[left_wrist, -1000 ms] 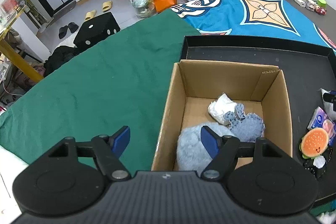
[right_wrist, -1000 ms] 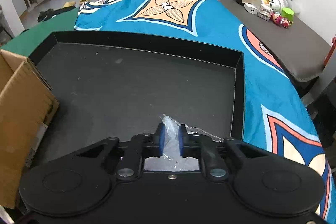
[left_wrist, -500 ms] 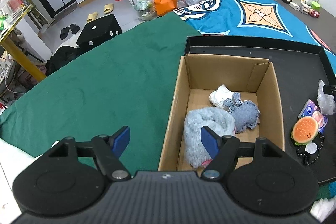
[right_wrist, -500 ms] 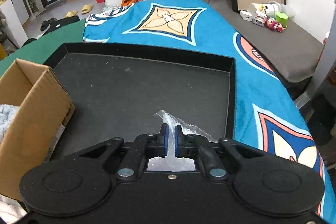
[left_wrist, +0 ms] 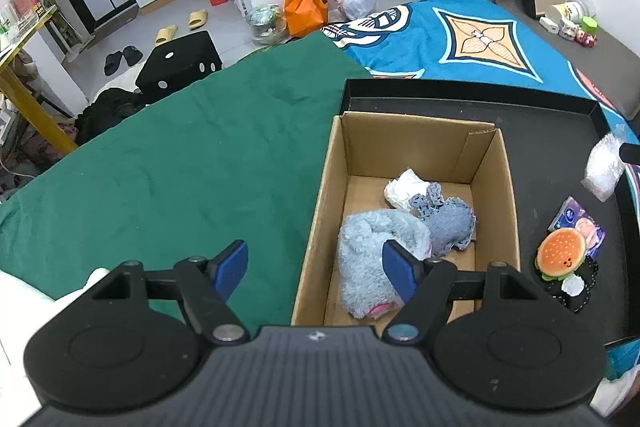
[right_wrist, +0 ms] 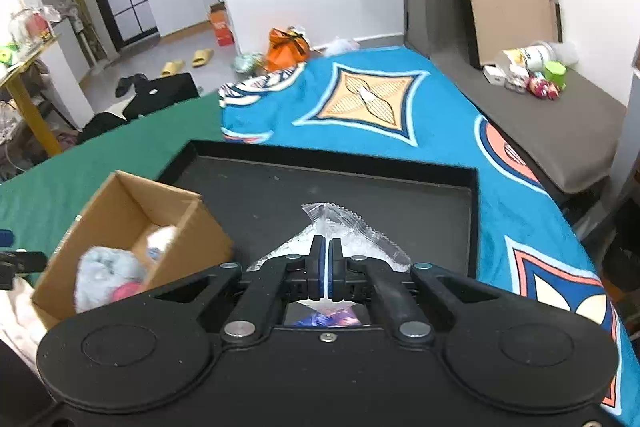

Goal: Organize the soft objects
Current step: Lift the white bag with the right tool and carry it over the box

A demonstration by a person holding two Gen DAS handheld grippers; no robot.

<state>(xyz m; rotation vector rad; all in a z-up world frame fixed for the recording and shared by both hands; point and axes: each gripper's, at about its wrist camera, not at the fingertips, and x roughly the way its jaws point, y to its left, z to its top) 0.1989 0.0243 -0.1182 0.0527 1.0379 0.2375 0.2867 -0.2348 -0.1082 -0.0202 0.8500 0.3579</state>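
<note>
Three soft things already in the box, my right gripper clamped on a plastic bag, left gripper spread empty; burger toy and packet left on tray.

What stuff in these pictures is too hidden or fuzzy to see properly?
- Left wrist view: the front of the fluffy blue toy is covered by the left gripper.
- Left wrist view: the right gripper holding the clear plastic bag is cut off by the picture's edge.
- Right wrist view: the cardboard box and its contents are blurred.
- Right wrist view: the right gripper hides the bag's middle.
</note>
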